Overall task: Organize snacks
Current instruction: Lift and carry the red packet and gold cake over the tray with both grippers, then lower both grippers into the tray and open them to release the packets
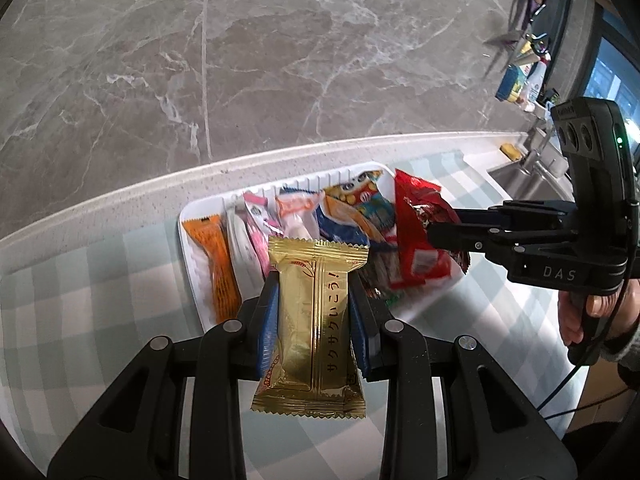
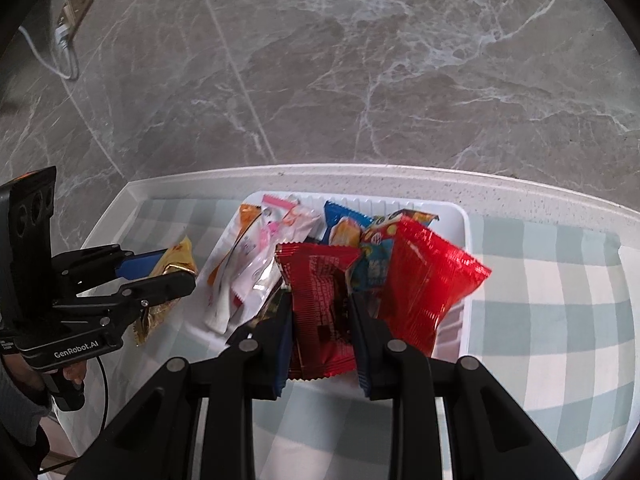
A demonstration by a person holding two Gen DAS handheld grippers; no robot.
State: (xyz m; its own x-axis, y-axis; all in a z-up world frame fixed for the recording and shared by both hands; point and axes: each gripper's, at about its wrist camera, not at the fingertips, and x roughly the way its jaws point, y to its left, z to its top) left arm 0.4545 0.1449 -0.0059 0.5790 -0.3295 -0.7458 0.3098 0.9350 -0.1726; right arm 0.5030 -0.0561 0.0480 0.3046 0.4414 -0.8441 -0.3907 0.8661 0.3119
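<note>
Left gripper (image 1: 314, 308): black linkage arms, round silver pivot pins, blue pads (image 1: 269, 320) on fingers. Housing marked "GenRobot.AI", three round lens holes in upright black block, black cable trailing from handle.
Right gripper (image 2: 322, 320): same black build, silver pins, dark blue pads (image 2: 285, 340). Body lettered "DAS", small green light lit, black cable below.
Grey knit sleeve (image 1: 624, 344) at right hand (image 1: 580, 312).

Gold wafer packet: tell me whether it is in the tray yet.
Out. The gold wafer packet is clamped in the left gripper, in front of the white tray over the checked cloth.
</note>
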